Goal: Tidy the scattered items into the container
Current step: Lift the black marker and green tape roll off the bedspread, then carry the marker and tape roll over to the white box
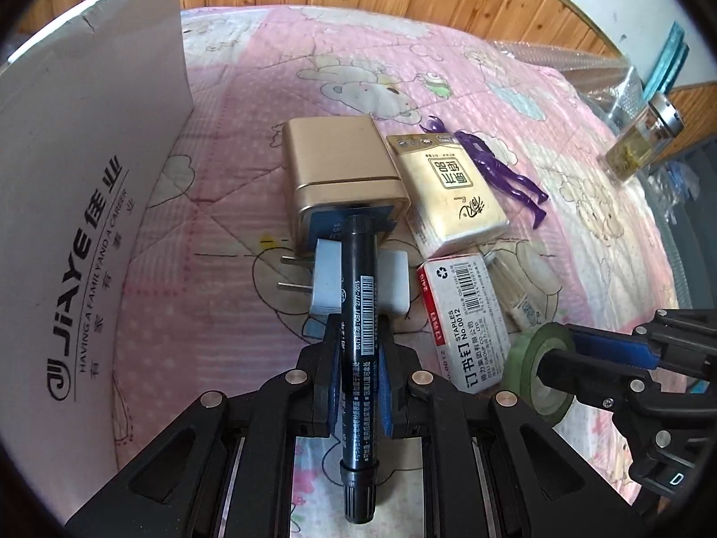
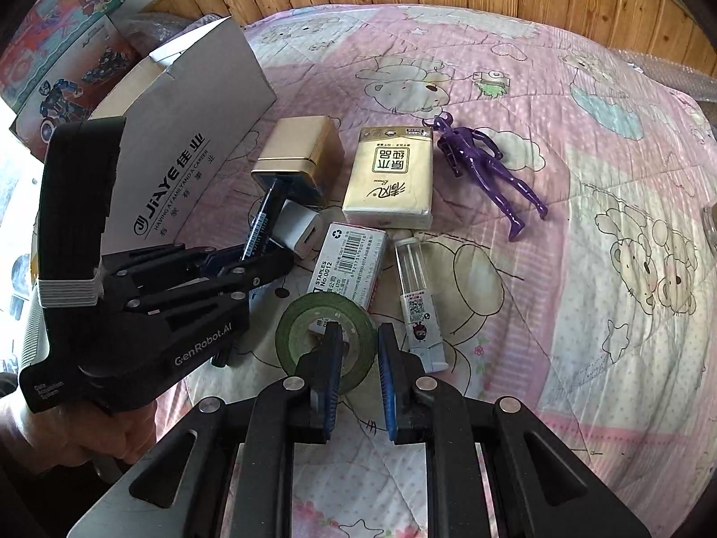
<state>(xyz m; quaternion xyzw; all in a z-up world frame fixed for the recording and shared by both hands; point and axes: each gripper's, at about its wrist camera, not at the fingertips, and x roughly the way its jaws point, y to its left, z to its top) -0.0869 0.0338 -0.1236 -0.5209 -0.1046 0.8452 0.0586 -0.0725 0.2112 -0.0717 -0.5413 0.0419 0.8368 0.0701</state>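
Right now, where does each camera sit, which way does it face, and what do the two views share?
Left wrist: rides the left gripper, looking forward over its fingers shut on the black marker toward the gold box; the right gripper enters from the right.
Right wrist: rides the right gripper, one finger inside the green tape roll, the other outside; the left gripper and the hand holding it show at left.
Shared: marker, tape roll, staples box, tissue pack, purple figure, white cardboard box.

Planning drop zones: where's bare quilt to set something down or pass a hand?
Free: quilt between the cardboard box and gold tin; also right of the purple figure. Crowded: the centre, around the tissue pack, staples box and green tape.
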